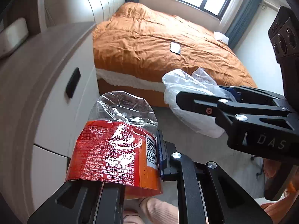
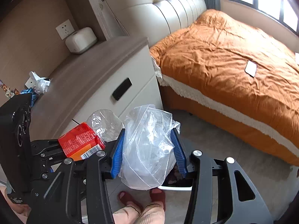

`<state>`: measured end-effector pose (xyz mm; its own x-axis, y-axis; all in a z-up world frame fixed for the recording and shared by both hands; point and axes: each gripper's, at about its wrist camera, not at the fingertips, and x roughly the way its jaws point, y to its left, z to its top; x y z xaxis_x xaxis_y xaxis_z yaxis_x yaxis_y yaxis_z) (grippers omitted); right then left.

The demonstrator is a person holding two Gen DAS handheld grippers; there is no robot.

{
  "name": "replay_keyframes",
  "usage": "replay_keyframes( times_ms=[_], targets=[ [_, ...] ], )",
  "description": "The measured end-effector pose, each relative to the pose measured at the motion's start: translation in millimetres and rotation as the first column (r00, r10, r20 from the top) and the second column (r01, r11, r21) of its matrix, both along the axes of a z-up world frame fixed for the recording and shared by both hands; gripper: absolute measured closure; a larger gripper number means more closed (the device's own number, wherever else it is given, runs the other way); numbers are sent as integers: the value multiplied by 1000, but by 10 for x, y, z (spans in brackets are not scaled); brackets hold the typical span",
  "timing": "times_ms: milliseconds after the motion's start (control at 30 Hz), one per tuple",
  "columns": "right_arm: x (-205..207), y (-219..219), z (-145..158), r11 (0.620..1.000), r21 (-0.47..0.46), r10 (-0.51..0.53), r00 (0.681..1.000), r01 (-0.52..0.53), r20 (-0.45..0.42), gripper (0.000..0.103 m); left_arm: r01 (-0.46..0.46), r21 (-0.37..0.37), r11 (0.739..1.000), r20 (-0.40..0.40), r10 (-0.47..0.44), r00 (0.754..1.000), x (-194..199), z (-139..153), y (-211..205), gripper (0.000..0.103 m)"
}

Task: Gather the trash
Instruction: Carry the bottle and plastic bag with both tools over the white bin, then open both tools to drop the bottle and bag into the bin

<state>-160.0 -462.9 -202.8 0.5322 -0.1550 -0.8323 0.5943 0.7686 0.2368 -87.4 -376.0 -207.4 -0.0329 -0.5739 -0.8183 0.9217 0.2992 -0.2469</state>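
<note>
My left gripper (image 1: pixel 130 160) pinches a red snack wrapper (image 1: pixel 112 153) with a clear top, held off the nightstand's (image 2: pixel 104 69) rounded front edge; its white print runs upside down and I cannot read it, though a barcode shows at its right side. My right gripper (image 2: pixel 149 149) clamps a crumpled clear plastic bag (image 2: pixel 149 145) between blue pads (image 2: pixel 117 153), above a white-rimmed bin (image 2: pixel 175 187). "DAS" marks the right gripper's body. Bare floor (image 2: pixel 233 160) lies open toward the orange bed (image 2: pixel 233 59). More wrappers (image 2: pixel 38 85) sit on the nightstand's far corner.
</note>
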Motion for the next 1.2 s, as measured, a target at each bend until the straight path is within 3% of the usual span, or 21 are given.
replay_keyframes(
  times_ms=[100, 467, 700, 733, 767, 800, 833, 867, 900, 1033, 1200],
  targets=[
    [-62, -90, -310, 998, 61, -27, 999, 29, -36, 53, 20, 34, 999, -55, -18, 998, -49, -273, -96, 92],
    [-139, -317, -1372, 987, 145, -56, 991, 74, -123, 53, 127, 114, 985, -195, -103, 975, -231, -1476, -467, 92],
    [-140, -390, -2373, 971, 226, -42, 983, 83, -179, 49, 169, 135, 976, -286, -125, 950, -299, -2317, -504, 92],
    [-142, -391, -2470, 970, 227, -39, 982, 82, -185, 44, 173, 136, 975, -298, -126, 946, -304, -2462, -513, 89],
    [-148, -399, -2592, 972, 217, -42, 979, 86, -198, 36, 179, 141, 974, -311, -128, 942, -313, -2601, -528, 76],
    [-156, -411, -2729, 971, 226, -34, 977, 82, -210, 20, 184, 143, 972, -324, -130, 937, -309, -2687, -522, 61],
    [-175, -435, -2848, 967, 244, -21, 977, 73, -210, 14, 189, 142, 972, -341, -131, 931, -310, -2818, -536, 28],
    [-189, -453, -2963, 965, 252, -14, 975, 72, -223, 11, 184, 140, 973, -341, -127, 931, -304, -2916, -544, 13],
    [-206, -470, -3079, 965, 251, -11, 970, 74, -243, 4, 179, 143, 973, -343, -121, 931, -303, -3006, -555, 13],
    [-251, -505, -3302, 965, 250, 1, 958, 74, -286, 4, 181, 161, 970, -350, -116, 930, -290, -3299, -631, 12],
    [-265, -515, -3350, 960, 267, -1, 956, 83, -294, 4, 160, 170, 972, -345, -93, 934, -271, -3319, -633, 11]
  ],
)
